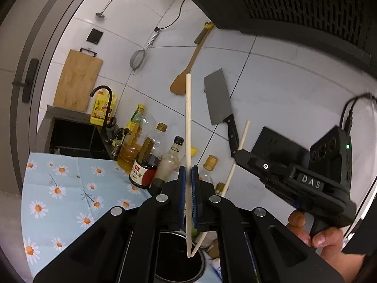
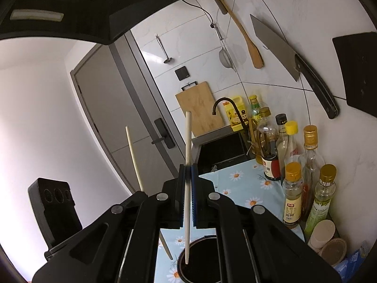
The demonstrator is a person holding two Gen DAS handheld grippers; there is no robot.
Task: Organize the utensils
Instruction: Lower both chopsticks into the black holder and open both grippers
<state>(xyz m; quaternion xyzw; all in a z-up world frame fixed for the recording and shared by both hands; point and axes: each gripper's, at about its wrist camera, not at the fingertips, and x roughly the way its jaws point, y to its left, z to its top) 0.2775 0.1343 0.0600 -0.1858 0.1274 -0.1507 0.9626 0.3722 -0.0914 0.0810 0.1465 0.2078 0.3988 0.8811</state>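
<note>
My left gripper (image 1: 188, 169) is shut on a pale chopstick (image 1: 188, 118) that stands nearly upright, its lower tip over a black round holder (image 1: 201, 266). To its right, a hand holds my right gripper (image 1: 238, 153), shut on a second chopstick (image 1: 228, 179) that leans left so the two lower tips meet above the holder. In the right wrist view, my right gripper (image 2: 187, 167) clamps its chopstick (image 2: 187, 136) over the holder's rim (image 2: 181, 254). The other chopstick (image 2: 133, 155) slants at the left, beside the left gripper's camera housing (image 2: 54, 202).
Several sauce and oil bottles (image 2: 292, 193) crowd the wall side of the daisy-print cloth (image 1: 70, 188). A cleaver (image 1: 216, 99), wooden spatula (image 1: 181, 85), strainer (image 1: 137, 59) and ladle (image 1: 101, 15) hang on the tiled wall. A sink with black faucet (image 2: 226, 101) and a cutting board (image 2: 200, 108) lie beyond. The range hood (image 1: 306, 7) looms overhead.
</note>
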